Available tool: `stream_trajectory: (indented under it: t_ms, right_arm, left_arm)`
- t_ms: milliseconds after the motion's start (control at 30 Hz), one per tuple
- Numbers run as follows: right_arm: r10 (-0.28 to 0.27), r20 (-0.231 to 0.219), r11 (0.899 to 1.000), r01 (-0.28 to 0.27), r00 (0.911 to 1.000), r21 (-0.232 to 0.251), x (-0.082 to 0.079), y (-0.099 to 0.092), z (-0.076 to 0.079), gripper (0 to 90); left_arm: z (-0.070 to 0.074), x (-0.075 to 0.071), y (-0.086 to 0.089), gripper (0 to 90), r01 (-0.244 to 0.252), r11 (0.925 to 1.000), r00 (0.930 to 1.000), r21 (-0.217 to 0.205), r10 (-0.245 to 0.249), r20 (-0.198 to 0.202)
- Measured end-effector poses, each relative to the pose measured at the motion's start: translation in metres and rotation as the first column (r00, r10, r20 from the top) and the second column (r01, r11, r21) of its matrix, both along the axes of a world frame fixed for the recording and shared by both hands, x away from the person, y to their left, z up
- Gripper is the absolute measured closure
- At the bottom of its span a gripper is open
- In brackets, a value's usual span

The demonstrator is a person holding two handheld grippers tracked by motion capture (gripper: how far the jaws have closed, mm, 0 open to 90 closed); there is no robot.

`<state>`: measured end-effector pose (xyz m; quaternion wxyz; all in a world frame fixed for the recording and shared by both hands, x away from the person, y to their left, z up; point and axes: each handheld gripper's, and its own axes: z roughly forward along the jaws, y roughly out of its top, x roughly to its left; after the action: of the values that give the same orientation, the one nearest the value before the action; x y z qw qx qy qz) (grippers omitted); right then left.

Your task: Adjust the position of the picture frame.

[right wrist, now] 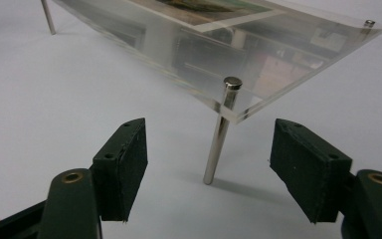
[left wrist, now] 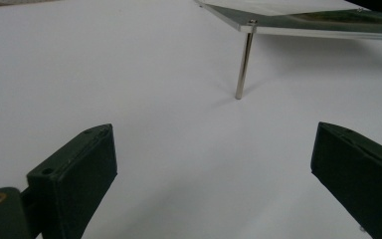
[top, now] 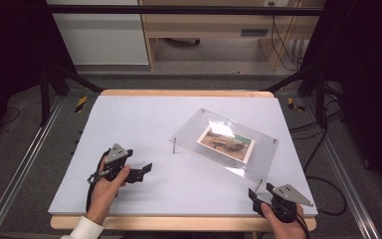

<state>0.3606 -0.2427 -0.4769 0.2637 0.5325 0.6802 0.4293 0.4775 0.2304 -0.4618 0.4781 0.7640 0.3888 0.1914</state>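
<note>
While both pairs of jaws stand spread with nothing between them, the right gripper [right wrist: 209, 169] points at the nearest metal leg [right wrist: 218, 142] of a clear plastic frame [top: 224, 143], which stands just ahead of the gap between its fingers [right wrist: 122, 167]. That leg passes up through the frame's near corner and ends in a round cap. Beyond it the clear slab runs away, tilted, with a landscape photo [top: 226, 142] pressed inside it and reflections across its surface. The left gripper [left wrist: 214, 174], jaws wide, rests low over the white table [top: 144, 124]; another thin leg [left wrist: 243, 62] stands well ahead of its fingers [left wrist: 74, 169], carrying the frame's corner above. From above, the frame sits ahead of the right hand [top: 281, 219] and off to the right of the left hand [top: 110, 181].
</note>
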Motion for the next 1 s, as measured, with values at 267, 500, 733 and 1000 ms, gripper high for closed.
stream_trajectory:
  t_ms: [267,500,733,1000]
  right_arm:
    - [-0.010,0.039,0.998,0.008,0.9992,0.059,0.007,0.000,-0.009,32.8]
    - [-0.016,0.046,0.995,0.011,0.9988,0.102,0.013,-0.001,-0.011,42.2]
    - [0.002,0.026,0.988,-0.006,0.9997,0.156,0.017,-0.004,-0.015,67.9]
    - [-0.001,0.041,0.982,-0.007,0.9991,0.189,0.019,-0.008,-0.014,82.5]
  left_arm:
    - [0.004,-0.003,-0.005,3.6,0.019,0.9977,0.9995,-0.066,-0.017,0.027]
    - [0.006,-0.006,-0.007,4.3,0.025,0.9987,0.9991,-0.044,-0.024,0.035]
    - [0.009,-0.008,-0.008,6.8,0.027,0.9988,0.9985,-0.042,-0.025,0.049]
    - [0.006,-0.007,-0.009,7.6,0.026,0.9992,0.9987,-0.031,-0.024,0.044]
